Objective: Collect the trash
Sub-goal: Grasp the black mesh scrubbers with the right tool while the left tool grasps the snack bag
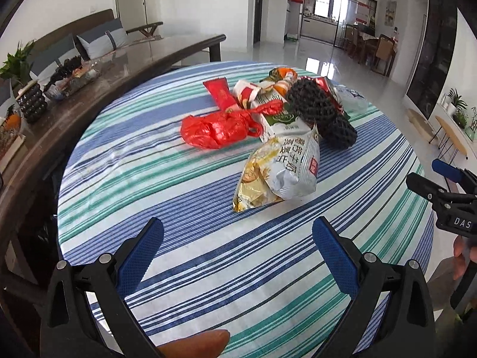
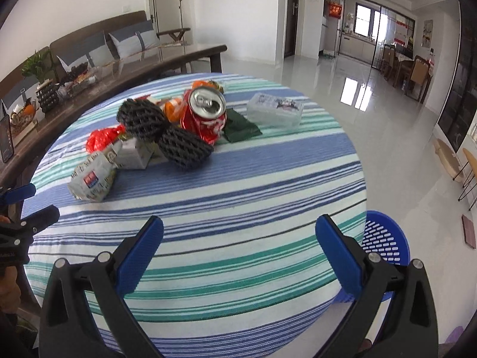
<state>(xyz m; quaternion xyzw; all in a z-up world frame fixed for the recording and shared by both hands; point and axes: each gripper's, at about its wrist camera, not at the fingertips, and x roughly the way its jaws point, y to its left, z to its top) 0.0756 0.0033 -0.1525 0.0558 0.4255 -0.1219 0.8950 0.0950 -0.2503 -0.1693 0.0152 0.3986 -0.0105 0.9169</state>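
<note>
Left gripper (image 1: 238, 232): jaws spread wide, nothing between them, poised above striped tablecloth (image 1: 208, 268).
Right gripper (image 2: 239, 231): jaws spread wide, nothing held, likewise above the cloth.
Trash, heaped ahead of both jaw pairs near the table's middle:
- foil snack bag (image 1: 280, 173), nearest item, just beyond the left jaws' right finger;
- red plastic bag (image 1: 219, 128), crumpled, farther ahead, left of the snack bag;
- black foam netting (image 2: 167, 134), two pieces touching, ahead of the right jaws' left finger;
- crushed red can (image 2: 205, 113), tilted, behind the netting;
- clear plastic box (image 2: 275, 113), farthest, ahead of the right jaws' right finger.
Blue perforated basket (image 2: 384, 238): off the table edge, just right of the right jaws.
</note>
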